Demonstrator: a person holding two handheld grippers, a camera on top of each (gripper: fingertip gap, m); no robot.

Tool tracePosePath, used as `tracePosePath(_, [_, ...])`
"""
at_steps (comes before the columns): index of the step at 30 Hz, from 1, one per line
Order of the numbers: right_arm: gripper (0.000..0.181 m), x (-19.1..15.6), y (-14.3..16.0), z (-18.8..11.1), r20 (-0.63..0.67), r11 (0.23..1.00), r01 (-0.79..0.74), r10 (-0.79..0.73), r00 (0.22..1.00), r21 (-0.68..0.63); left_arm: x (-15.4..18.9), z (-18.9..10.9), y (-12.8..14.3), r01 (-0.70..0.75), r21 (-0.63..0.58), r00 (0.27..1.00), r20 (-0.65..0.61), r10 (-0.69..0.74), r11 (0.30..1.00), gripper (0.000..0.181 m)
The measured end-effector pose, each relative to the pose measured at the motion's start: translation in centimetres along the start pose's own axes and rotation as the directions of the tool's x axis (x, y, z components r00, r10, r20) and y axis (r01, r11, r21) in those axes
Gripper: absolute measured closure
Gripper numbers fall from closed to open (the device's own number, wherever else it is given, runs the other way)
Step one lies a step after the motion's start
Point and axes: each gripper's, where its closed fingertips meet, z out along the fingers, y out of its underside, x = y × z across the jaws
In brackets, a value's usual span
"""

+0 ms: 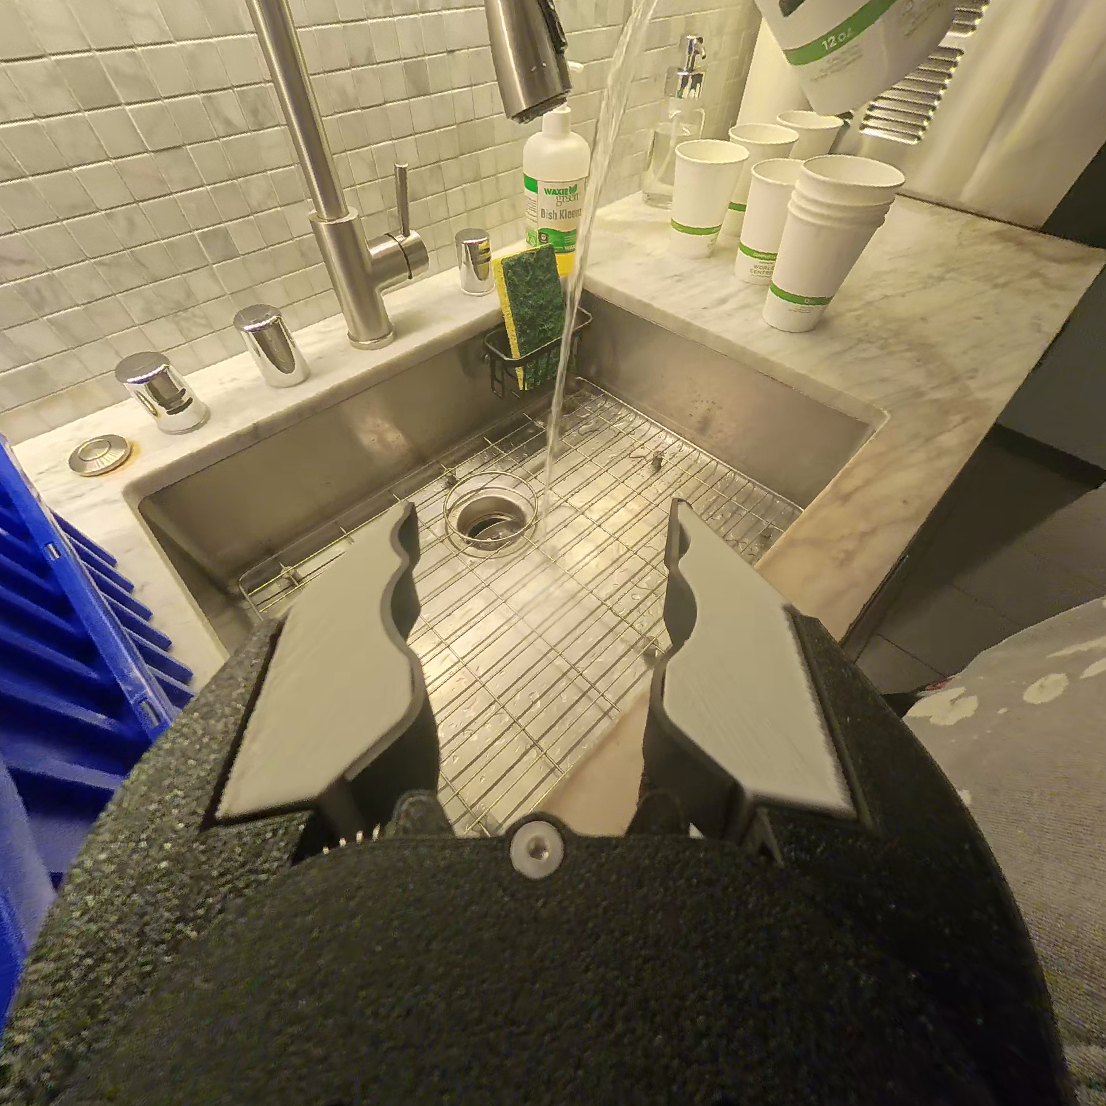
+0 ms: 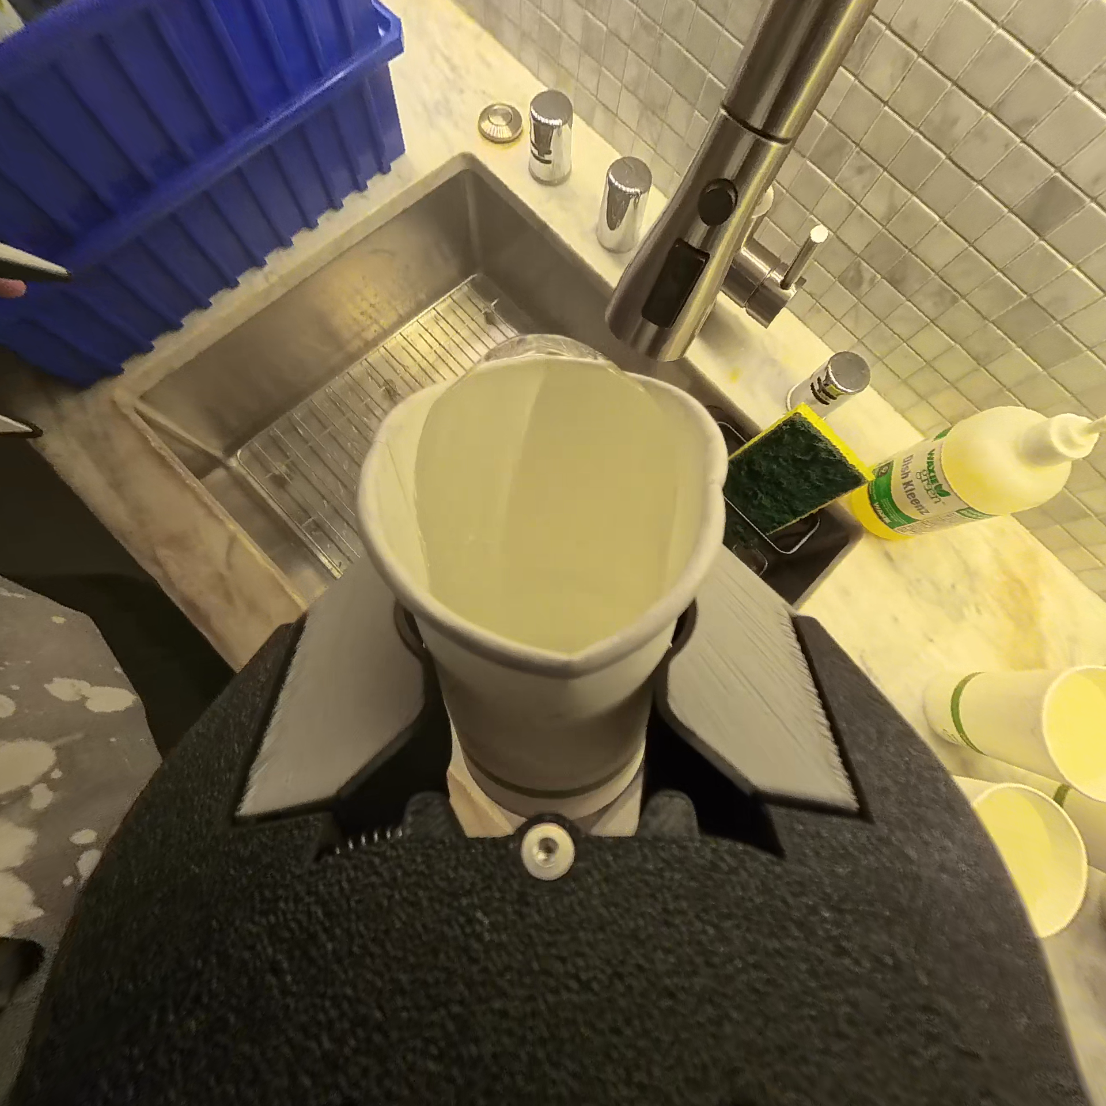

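Note:
My right gripper (image 2: pixel 544 598) is shut on a white paper cup (image 2: pixel 538 509). The cup is squeezed out of round and tipped forward over the steel sink (image 2: pixel 335 323). Clear water spills over its far rim, beside the faucet head (image 2: pixel 700 251). In the left wrist view the same cup (image 1: pixel 850 48) shows at the top right, and its water stream (image 1: pixel 598 179) falls onto the wire grid (image 1: pixel 538 646) next to the drain (image 1: pixel 488 520). My left gripper (image 1: pixel 541 509) is open and empty, low over the sink's near side.
A blue ribbed bin (image 1: pixel 60 628) stands on the counter left of the sink. A green and yellow sponge (image 1: pixel 532 311) sits in a black caddy at the sink's back corner, with a soap bottle (image 1: pixel 553 179) behind it. Several paper cups (image 1: pixel 796 251) stand on the marble counter (image 1: pixel 957 335) at right. My left tips are about 30 centimeters from the faucet head (image 2: pixel 700 251), my right tips only 10 centimeters.

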Motion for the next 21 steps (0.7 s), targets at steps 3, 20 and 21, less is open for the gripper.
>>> tracePosePath(3, [0.105,-0.04,-0.04,0.27,0.008,0.999,0.023,-0.023,1.000,-0.035,-0.20,-0.25,-0.08,0.003,0.007,1.000,0.009,-0.003,1.000,0.099])
tracePosePath(20, [0.106,0.13,-0.05,0.11,0.023,0.969,0.160,-0.159,0.987,-0.190,-0.93,-0.90,0.80,0.024,-0.014,0.999,0.031,-0.024,1.000,0.098])
tracePosePath(21, [0.106,0.10,0.01,0.06,0.027,0.965,0.168,-0.166,0.986,-0.201,-0.94,-0.90,0.82,0.025,-0.015,0.999,0.030,-0.025,1.000,0.098])
